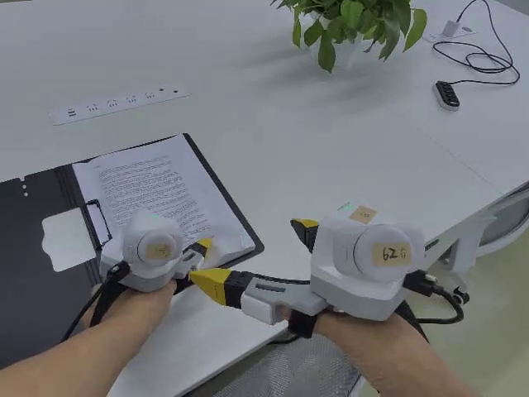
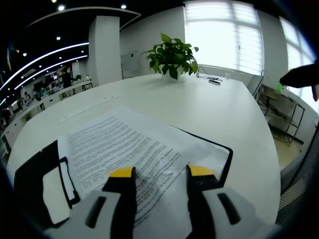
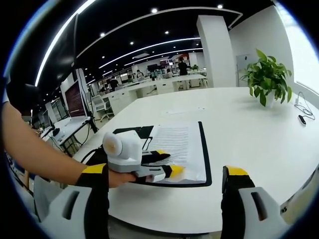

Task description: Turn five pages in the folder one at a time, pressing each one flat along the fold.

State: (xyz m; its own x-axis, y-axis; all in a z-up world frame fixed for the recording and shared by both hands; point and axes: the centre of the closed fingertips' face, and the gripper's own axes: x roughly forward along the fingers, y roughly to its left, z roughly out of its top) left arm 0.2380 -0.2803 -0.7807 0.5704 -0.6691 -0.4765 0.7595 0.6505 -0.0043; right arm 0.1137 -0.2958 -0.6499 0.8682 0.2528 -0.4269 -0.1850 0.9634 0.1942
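Observation:
A black folder [image 1: 33, 273] lies open near the table's front edge, with a printed page [image 1: 149, 186] on its right half. My left gripper [image 1: 198, 248] is open, its yellow tips down at the page's near right corner. In the left gripper view the left gripper [image 2: 160, 172] has its jaws apart over the slightly crinkled page [image 2: 124, 144]. My right gripper [image 1: 258, 252] is wide open off the folder's right edge and points left toward the left gripper. The right gripper view shows the right gripper [image 3: 164, 172], the folder [image 3: 202, 149], the page [image 3: 177, 139] and the left gripper [image 3: 167, 162].
A white label [image 1: 66, 238] and a clip [image 1: 97, 222] sit on the folder's left inner cover. A power strip [image 1: 116, 103] lies beyond the folder. A potted plant [image 1: 355, 25] and a cabled black device [image 1: 447, 93] stand at the far right. A chair [image 1: 504, 219] stands by the table's right edge.

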